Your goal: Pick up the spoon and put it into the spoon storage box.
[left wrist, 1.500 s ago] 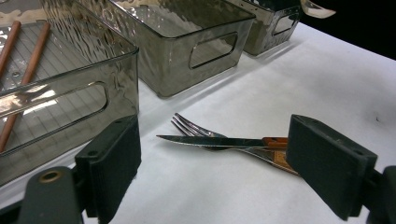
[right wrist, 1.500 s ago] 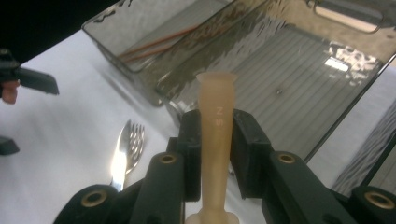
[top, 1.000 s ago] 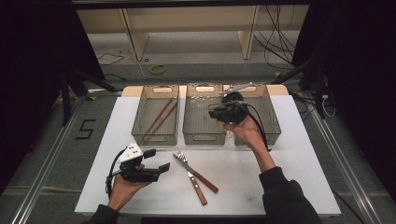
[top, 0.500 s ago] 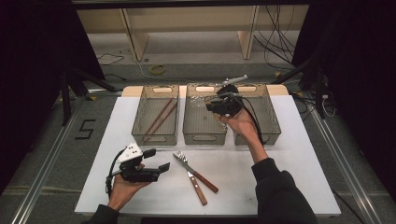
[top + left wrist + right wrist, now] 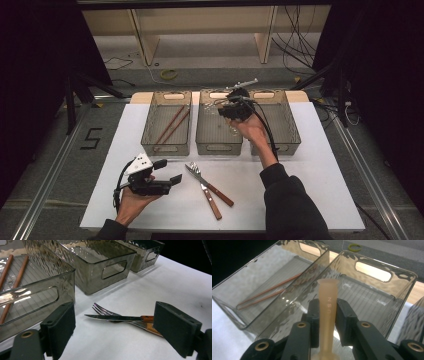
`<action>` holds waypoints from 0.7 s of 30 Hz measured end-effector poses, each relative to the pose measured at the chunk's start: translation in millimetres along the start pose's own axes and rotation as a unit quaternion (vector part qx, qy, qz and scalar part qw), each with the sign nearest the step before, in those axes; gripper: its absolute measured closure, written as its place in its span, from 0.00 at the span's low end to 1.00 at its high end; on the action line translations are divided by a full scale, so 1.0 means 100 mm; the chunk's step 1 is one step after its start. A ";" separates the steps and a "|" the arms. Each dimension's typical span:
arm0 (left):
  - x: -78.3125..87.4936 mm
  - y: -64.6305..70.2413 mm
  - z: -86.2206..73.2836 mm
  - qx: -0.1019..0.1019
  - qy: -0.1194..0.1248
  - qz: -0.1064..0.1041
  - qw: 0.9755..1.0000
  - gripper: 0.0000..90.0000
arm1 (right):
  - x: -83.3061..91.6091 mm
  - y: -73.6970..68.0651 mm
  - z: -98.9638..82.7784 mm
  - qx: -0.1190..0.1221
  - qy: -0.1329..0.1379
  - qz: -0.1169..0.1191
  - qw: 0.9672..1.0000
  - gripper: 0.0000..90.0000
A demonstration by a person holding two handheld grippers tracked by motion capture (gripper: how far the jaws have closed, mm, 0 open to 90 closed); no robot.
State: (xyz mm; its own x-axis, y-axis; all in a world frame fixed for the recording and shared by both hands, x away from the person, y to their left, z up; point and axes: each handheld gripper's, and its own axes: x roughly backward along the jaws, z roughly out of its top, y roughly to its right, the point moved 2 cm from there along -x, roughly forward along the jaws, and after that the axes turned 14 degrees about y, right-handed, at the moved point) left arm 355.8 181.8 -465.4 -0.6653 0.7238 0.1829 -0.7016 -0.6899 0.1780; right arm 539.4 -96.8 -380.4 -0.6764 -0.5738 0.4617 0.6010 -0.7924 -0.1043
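My right tongs (image 5: 327, 315) are clenched on a pale, translucent amber utensil handle (image 5: 327, 312) that rises upright between the two black jaws, its flared tip above them and faint raised letters on its face; which kind of utensil it is I cannot tell. In the right gripper view the handle hangs over the middle bin (image 5: 372, 297), a smoky clear plastic tray with a ribbed floor and a slot handle in its far wall. Just to the left of my right tongs in that view sits the left bin (image 5: 244, 290), with two brown chopsticks (image 5: 269, 293) lying side by side on its floor. From the high view, my right tongs (image 5: 235, 107) are held above the far end of the middle bin (image 5: 215, 145), with the right bin (image 5: 287, 127) just beyond my hand. My left tongs (image 5: 167, 175) rest low over the white table (image 5: 310, 190) on my side of the bins, well apart from the right tongs, jaws released with nothing between them. In the left gripper view those tongs (image 5: 120, 327) stand wide apart, and just ahead of them a knife (image 5: 117, 317) lies across a fork (image 5: 105, 311) on the table, both with wooden handles, the fork's tines pointing toward the nearest bin. In the high view the knife (image 5: 212, 185) and fork (image 5: 205, 192) lie crossed just to the right of my left tongs.
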 end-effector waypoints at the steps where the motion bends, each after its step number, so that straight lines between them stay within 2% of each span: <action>1: 0.00 0.00 0.00 0.000 -0.001 0.000 1.000 0.19 | -0.02 0.01 0.00 -0.001 -0.001 -0.003 1.000 0.84; 8: 0.00 -0.01 0.00 0.001 -0.001 0.000 1.000 0.19 | -0.13 0.06 -0.06 -0.006 -0.008 -0.014 1.000 0.83; 18: 0.00 0.00 -0.01 0.002 -0.002 0.001 1.000 0.19 | -0.21 0.04 -0.10 -0.002 -0.013 -0.028 1.000 0.83; 21: -0.01 0.00 -0.01 0.003 0.000 0.001 1.000 0.19 | -0.24 0.07 -0.11 -0.008 -0.014 -0.030 0.999 0.83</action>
State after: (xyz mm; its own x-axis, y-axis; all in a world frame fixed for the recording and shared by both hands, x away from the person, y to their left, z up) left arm 356.2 181.5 -466.2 -0.6670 0.7222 0.1829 -0.6984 -0.6916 0.1841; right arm 554.5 -90.8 -401.8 -0.6989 -0.5197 0.4914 0.5530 -0.8284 -0.0895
